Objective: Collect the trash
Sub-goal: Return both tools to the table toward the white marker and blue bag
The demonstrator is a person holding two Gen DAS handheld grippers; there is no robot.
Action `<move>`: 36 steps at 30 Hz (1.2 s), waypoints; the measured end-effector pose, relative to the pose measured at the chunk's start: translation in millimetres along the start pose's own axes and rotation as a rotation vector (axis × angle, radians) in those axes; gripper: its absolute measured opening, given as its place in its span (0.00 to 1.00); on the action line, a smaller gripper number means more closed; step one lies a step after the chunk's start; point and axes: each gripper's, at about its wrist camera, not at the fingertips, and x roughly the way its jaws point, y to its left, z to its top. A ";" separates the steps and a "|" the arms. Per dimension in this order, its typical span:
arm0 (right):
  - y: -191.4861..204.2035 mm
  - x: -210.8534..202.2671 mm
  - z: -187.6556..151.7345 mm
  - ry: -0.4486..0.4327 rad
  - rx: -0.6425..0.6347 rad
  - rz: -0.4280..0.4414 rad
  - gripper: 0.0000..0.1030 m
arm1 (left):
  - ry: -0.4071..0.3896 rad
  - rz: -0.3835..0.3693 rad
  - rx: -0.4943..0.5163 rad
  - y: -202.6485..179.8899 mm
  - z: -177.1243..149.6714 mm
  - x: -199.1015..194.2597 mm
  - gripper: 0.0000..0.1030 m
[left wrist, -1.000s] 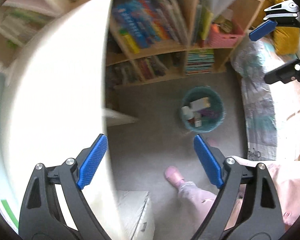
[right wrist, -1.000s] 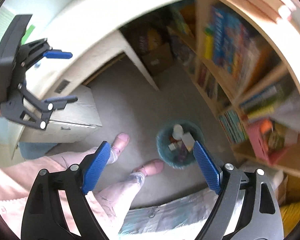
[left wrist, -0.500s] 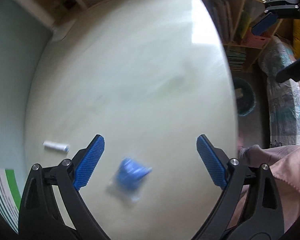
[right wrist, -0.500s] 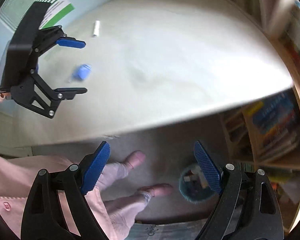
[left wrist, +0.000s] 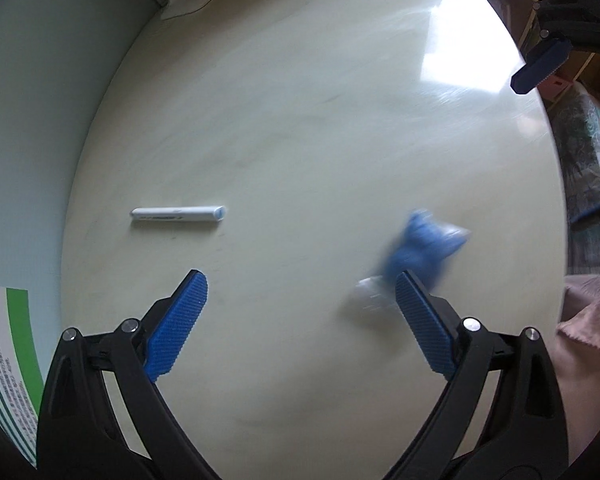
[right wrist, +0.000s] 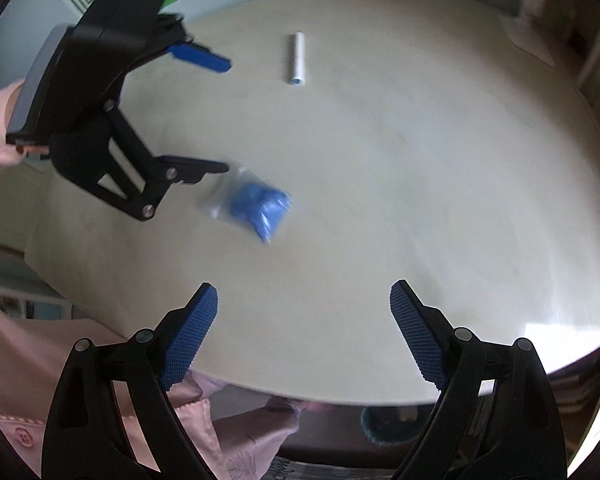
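Observation:
A crumpled blue-and-clear plastic wrapper [left wrist: 418, 250] lies on the pale round table [left wrist: 300, 120]; it also shows in the right wrist view [right wrist: 256, 206]. A white tube with a blue end [left wrist: 178, 213] lies further left on the table, also seen in the right wrist view [right wrist: 297, 58]. My left gripper [left wrist: 298, 320] is open and empty, low over the table, with its right finger just beside the wrapper. My right gripper [right wrist: 304, 336] is open and empty near the table's front edge. The teal trash bin [right wrist: 388, 424] shows on the floor under the table edge.
A bookshelf [left wrist: 556, 80] stands past the table's right edge. A patterned mat [left wrist: 588, 184] lies on the floor to the right. A green-and-white poster [left wrist: 8, 360] is on the wall at left. My pink-clothed legs [right wrist: 240, 432] are under the table.
Both grippers swung up from over the floor bin to over the table. The left gripper has moved left, so the wrapper now sits by its right finger and the tube is nearer.

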 end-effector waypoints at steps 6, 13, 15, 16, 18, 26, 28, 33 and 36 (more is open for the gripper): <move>14.3 19.6 26.1 0.041 -0.045 0.014 0.85 | 0.018 0.006 0.072 37.4 -0.4 16.4 0.93; 25.2 43.9 46.9 0.084 -0.066 0.010 0.86 | 0.038 0.009 0.182 71.8 -11.2 40.1 0.93; 27.9 49.8 51.6 0.098 -0.085 0.007 0.86 | 0.037 0.002 0.216 76.6 -11.5 46.2 0.93; 29.2 52.8 53.2 0.107 -0.095 0.001 0.86 | 0.038 0.000 0.231 78.6 -11.6 49.0 0.93; 31.3 58.2 55.3 0.124 -0.112 -0.004 0.86 | 0.041 -0.004 0.279 81.9 -10.6 57.4 0.93; 37.1 74.9 63.6 0.121 -0.159 -0.008 0.86 | -0.006 -0.057 0.370 99.0 3.5 73.6 0.95; 37.8 78.9 65.4 0.119 -0.174 -0.022 0.86 | -0.021 -0.079 0.379 105.2 9.3 77.3 0.95; 41.3 88.8 76.0 0.106 -0.176 -0.030 0.86 | -0.058 -0.111 0.430 111.6 18.5 84.7 0.95; 36.8 91.2 83.5 0.101 -0.158 -0.025 0.86 | -0.069 -0.128 0.437 115.6 26.9 87.5 0.95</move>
